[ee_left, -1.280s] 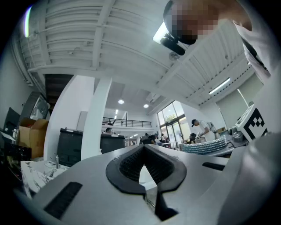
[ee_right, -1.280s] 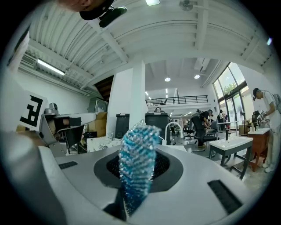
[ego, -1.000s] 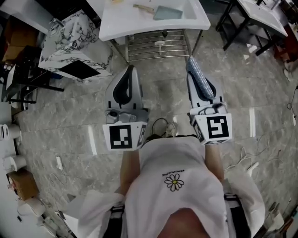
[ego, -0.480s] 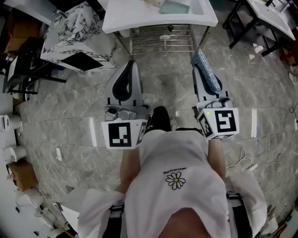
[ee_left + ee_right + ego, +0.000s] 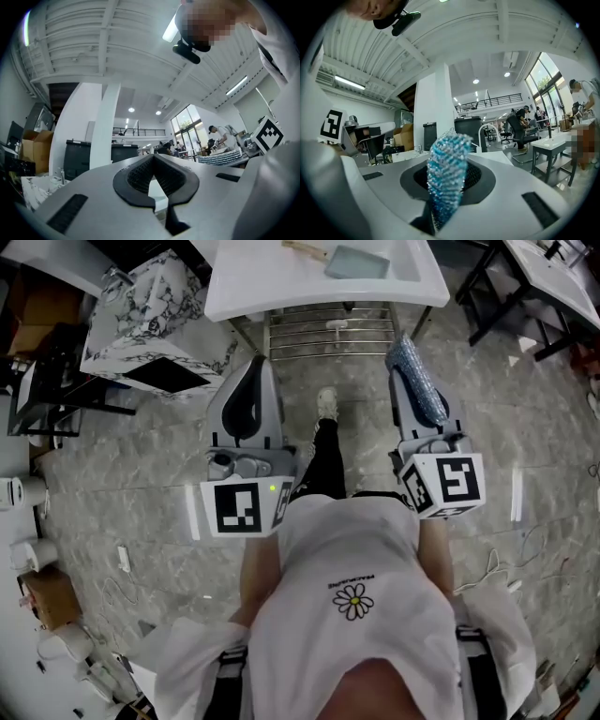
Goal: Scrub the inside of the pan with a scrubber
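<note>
My left gripper [image 5: 255,367] [image 5: 153,158] points forward over the marble floor, shut, with nothing between its jaws. At the right, my right gripper [image 5: 405,371] [image 5: 449,183] is shut on a sparkly blue scrubber [image 5: 417,382] [image 5: 447,164] that sticks out past the jaws. Ahead stands a white sink table [image 5: 281,287]. On it lie a pale blue-green rectangular thing [image 5: 356,261] and a wooden-handled tool [image 5: 302,249]; whether the rectangle is the pan I cannot tell. Both grippers are short of the table.
A metal rack [image 5: 323,329] sits under the sink table. A marble-patterned cabinet [image 5: 150,306] stands at the left, black table legs [image 5: 487,306] at the right. The person's foot [image 5: 325,404] steps between the grippers. A cardboard box [image 5: 42,596] and cables lie on the floor.
The person has stepped forward, one foot now showing between the grippers. Both grippers have moved toward the sink table, still shut, the scrubber still in the right one.
</note>
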